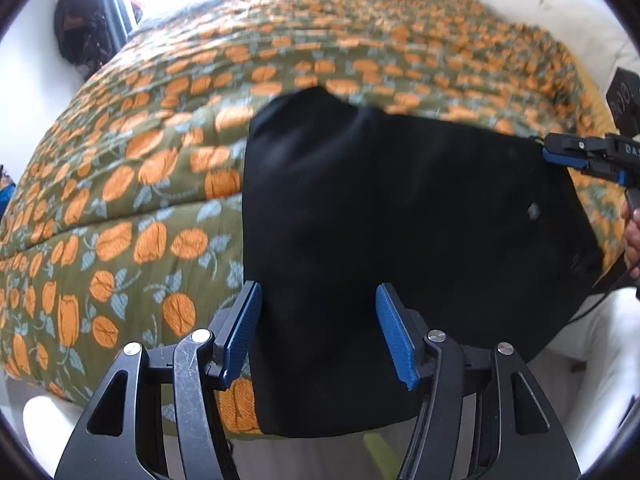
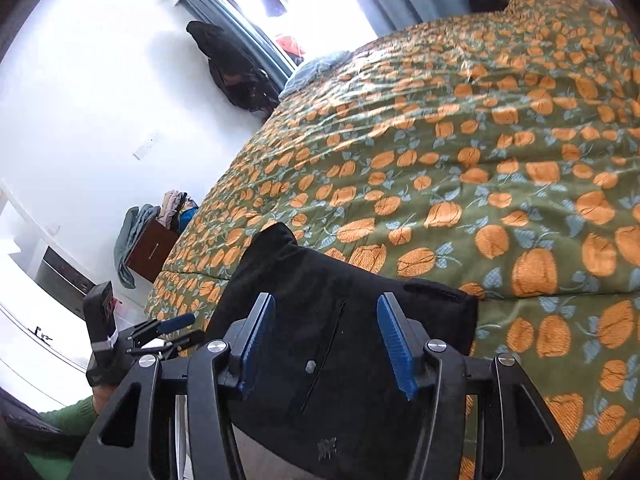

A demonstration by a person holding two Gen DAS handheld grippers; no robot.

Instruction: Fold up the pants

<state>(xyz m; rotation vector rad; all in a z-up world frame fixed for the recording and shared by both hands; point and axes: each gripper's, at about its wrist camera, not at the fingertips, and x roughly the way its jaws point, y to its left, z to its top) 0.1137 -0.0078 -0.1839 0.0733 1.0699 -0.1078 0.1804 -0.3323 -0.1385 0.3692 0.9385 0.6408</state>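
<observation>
Jaws of both the left gripper and right gripper stand apart over black pants, gripping nothing.

Both hand-held grippers agape

1. Bright daylight throughout, entering from a window at top, blown out to pure white in both views.
2. Glare washed over the white wall; detail lost there.
3. Motion blur across the floral bedspread, strongest toward the far edge in the left wrist view.
4. Black pants underexposed, folds barely legible.
5. Heavy fisheye curvature; dark vignette at all corners.
6. Soft shadow under the pants' near edge.
</observation>
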